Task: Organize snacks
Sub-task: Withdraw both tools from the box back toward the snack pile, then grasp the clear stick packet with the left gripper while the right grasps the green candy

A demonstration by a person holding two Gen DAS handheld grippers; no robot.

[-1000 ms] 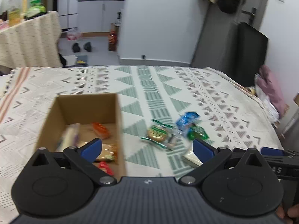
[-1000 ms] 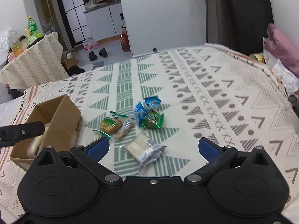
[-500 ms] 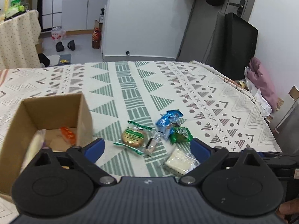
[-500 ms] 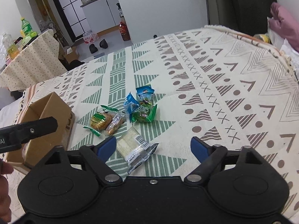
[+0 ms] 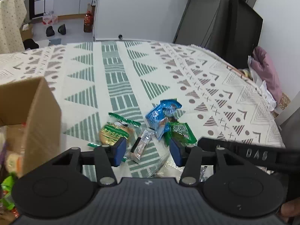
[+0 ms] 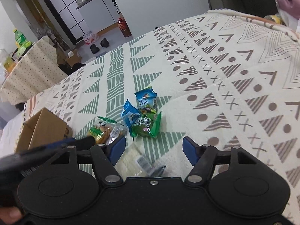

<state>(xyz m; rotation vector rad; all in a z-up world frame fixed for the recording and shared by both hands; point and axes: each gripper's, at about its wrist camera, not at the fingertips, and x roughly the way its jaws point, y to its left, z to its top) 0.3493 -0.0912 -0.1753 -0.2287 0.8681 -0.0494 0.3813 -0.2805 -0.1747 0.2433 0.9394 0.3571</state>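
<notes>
Both hand-held grippers hang low over the little heap of snacks on the patterned cloth [image 5: 120,78], each with its jaws parted and nothing between them. On the left gripper [image 5: 146,151] the gap frames a slim silver bar [image 5: 141,145], with a round cake in a green wrapper [image 5: 114,134] just to its left and a green packet [image 5: 181,133] just to its right. On the right gripper [image 6: 154,150] the gap sits above a pale clear-wrapped packet [image 6: 138,161] at the near edge.

To pick cleanly, I would lower the left gripper straight down on the bar alone, pinch across its narrow width, and keep clear of the blue packets [image 5: 161,112] beyond. The cardboard box [image 5: 40,120] waits at the left.

The box is cut off by the frame, its contents blurred. The pale packet is mostly hidden under the right gripper's body.
</notes>
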